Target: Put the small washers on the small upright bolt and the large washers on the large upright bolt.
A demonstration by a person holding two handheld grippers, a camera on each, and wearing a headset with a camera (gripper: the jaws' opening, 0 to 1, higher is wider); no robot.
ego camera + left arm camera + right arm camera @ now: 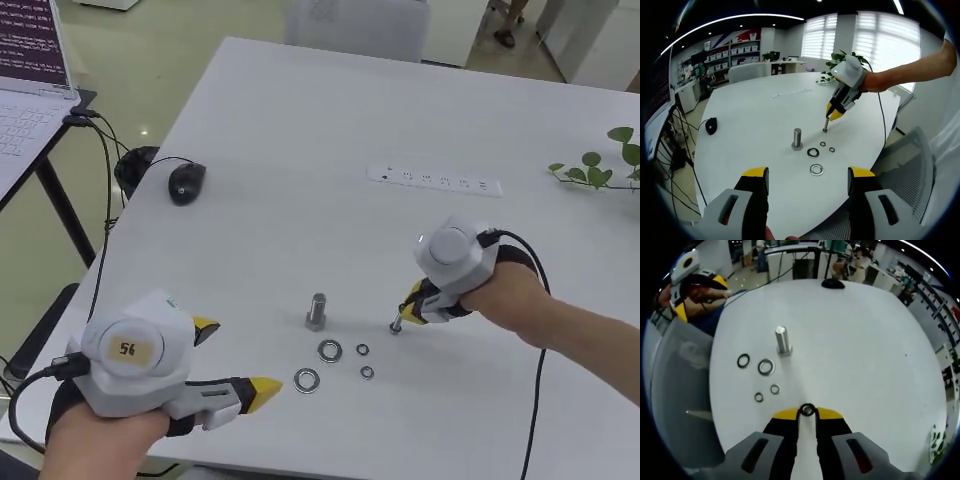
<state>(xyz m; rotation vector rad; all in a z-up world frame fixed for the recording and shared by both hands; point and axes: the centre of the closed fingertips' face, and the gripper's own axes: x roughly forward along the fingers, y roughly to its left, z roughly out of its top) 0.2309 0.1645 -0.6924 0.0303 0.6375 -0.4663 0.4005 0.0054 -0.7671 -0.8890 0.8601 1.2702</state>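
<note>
Near the table's (300,150) front-left edge my left gripper (235,358) hovers with jaws spread, then the large bolt (316,311) stands upright, large washers (329,350) and small washers (362,349) lie flat, and my right gripper (408,308) pinches what looks like a small washer (807,410) atop the small bolt (396,325).

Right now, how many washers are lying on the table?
4. Two large washers lie near the large bolt, two small washers beside them; the right gripper may hold another.
</note>
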